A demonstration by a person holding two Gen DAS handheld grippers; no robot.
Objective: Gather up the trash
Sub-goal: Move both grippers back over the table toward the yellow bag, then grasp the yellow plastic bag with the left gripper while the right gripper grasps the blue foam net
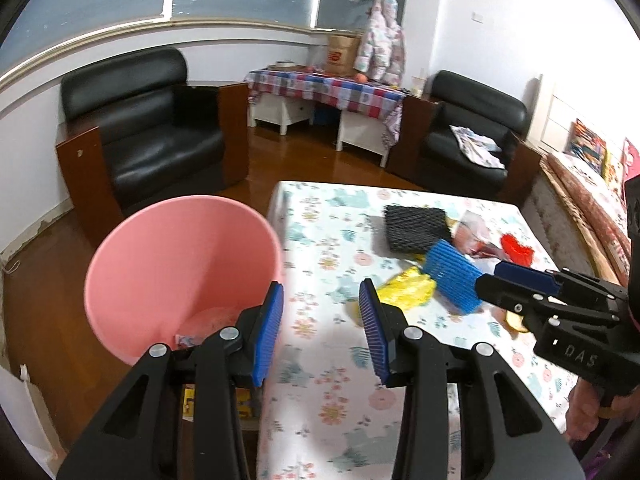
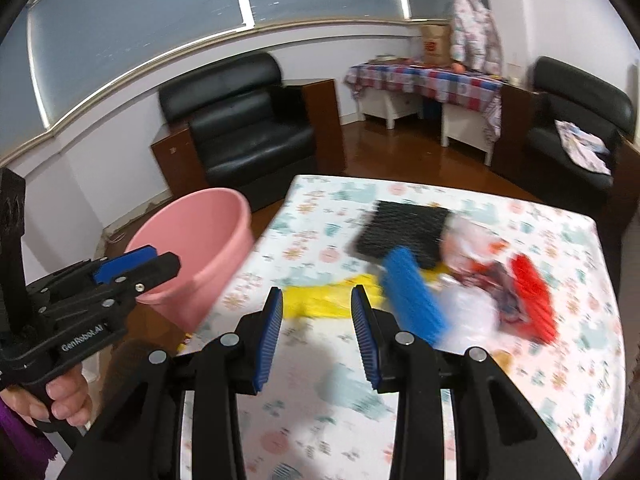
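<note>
Left wrist: left gripper (image 1: 322,330) fingers (image 1: 269,332) apart, empty.

Two black leather armchairs (image 1: 148,128) stand on a glossy brown wood floor (image 1: 320,160). White walls (image 1: 500,20) rise behind. A checked-cloth table (image 1: 324,92) sits between them.

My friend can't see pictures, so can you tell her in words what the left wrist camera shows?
The open, empty left gripper hovers at the edge of a flowery table, beside a pink bucket with a few scraps inside. Trash lies on the table: black and blue foam nets, a yellow bag, a red piece. The right gripper reaches in from the right.
</note>
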